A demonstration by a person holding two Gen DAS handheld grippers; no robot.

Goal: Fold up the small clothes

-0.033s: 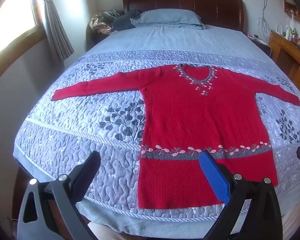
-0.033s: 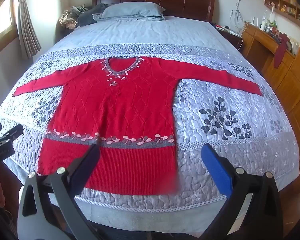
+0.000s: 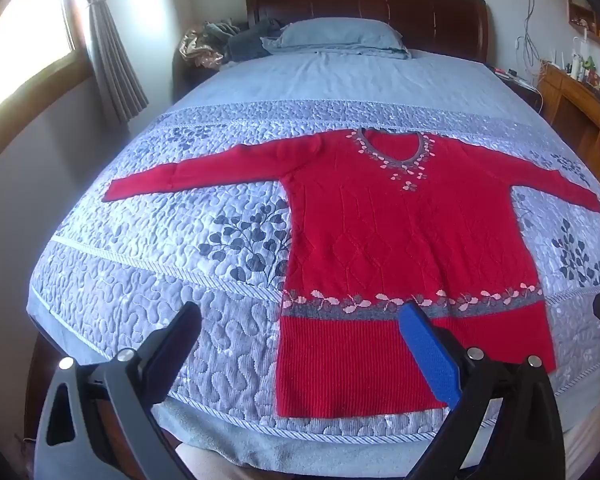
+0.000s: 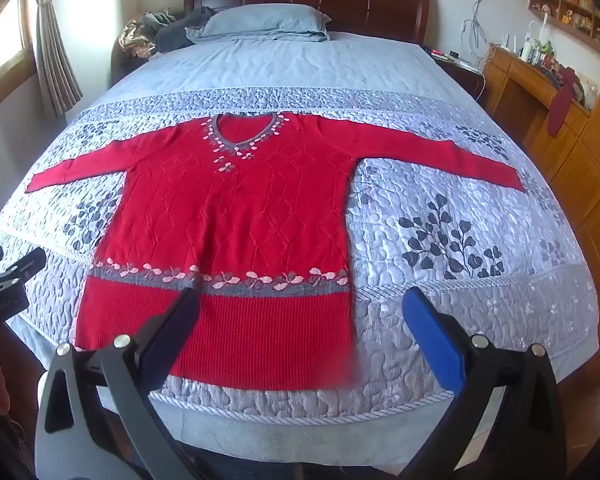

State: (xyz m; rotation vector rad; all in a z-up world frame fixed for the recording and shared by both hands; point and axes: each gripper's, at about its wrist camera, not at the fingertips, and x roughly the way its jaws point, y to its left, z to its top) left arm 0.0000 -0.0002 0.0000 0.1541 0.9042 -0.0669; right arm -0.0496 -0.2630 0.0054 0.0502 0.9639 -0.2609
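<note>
Sweater (image 3: 404, 248) flat on bed (image 3: 148, 264), L tongs (image 3: 300, 340) & R tongs (image 4: 300, 328) wide, empty.

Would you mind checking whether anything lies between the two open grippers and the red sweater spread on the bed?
Nothing visible does. The left gripper and right gripper hang open above the red sweater, which lies flat on the quilt with only bare quilt around it.

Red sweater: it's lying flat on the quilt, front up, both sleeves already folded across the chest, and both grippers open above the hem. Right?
Not quite. The red sweater has both sleeves spread straight out to the sides, not folded, as the right wrist view shows. The rest holds.
</note>
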